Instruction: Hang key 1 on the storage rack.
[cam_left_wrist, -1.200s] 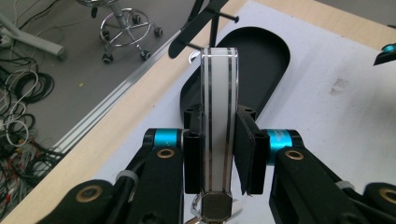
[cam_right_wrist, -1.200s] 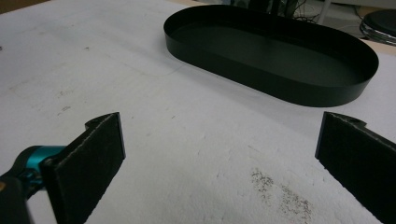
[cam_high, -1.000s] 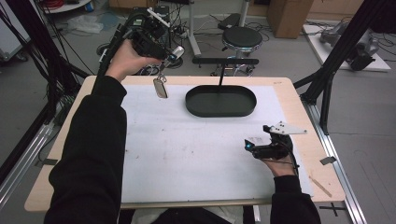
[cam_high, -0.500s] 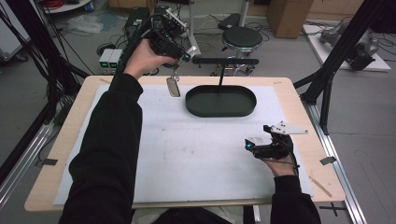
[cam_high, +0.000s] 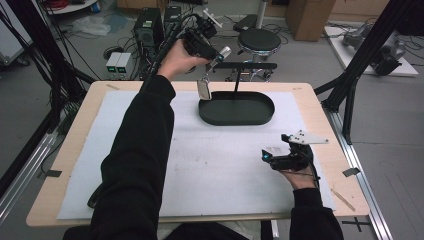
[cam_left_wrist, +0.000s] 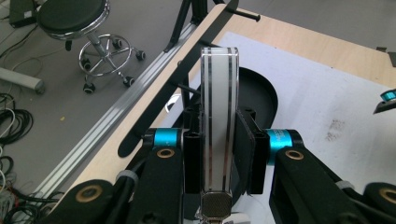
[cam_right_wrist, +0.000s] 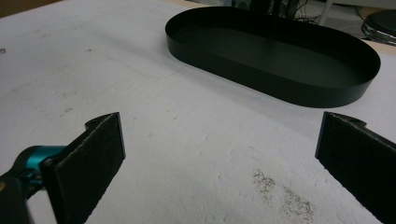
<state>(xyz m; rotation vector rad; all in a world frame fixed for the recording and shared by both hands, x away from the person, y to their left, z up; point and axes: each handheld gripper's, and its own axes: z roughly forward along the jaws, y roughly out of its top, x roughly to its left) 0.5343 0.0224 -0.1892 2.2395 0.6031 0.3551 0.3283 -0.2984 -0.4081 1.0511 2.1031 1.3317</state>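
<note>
My left gripper (cam_high: 219, 53) is raised above the table's far edge, shut on a white band with dark stripes (cam_left_wrist: 218, 116). The band's lower part dangles as a silvery piece (cam_high: 204, 89) just left of the black oval tray (cam_high: 236, 107). In the left gripper view the band stands upright between the pads (cam_left_wrist: 245, 154), with a metal mesh end at the bottom. A thin post rises from the tray to a black crossbar (cam_high: 245, 65), which lies just beyond the held band (cam_left_wrist: 187, 65). My right gripper (cam_high: 267, 154) rests on the white mat at the right, open and holding nothing (cam_right_wrist: 219, 149).
A white mat (cam_high: 210, 160) covers most of the wooden table (cam_high: 75, 160). The tray (cam_right_wrist: 275, 56) lies ahead of the right gripper. A round stool (cam_high: 260, 40), computer boxes and cables stand on the floor beyond the far edge. Black frame legs (cam_high: 360, 75) flank the table.
My left hand has carried the band to the right along the far edge, from near the mat's far left to the tray's left end by the crossbar. The right gripper has not moved.
</note>
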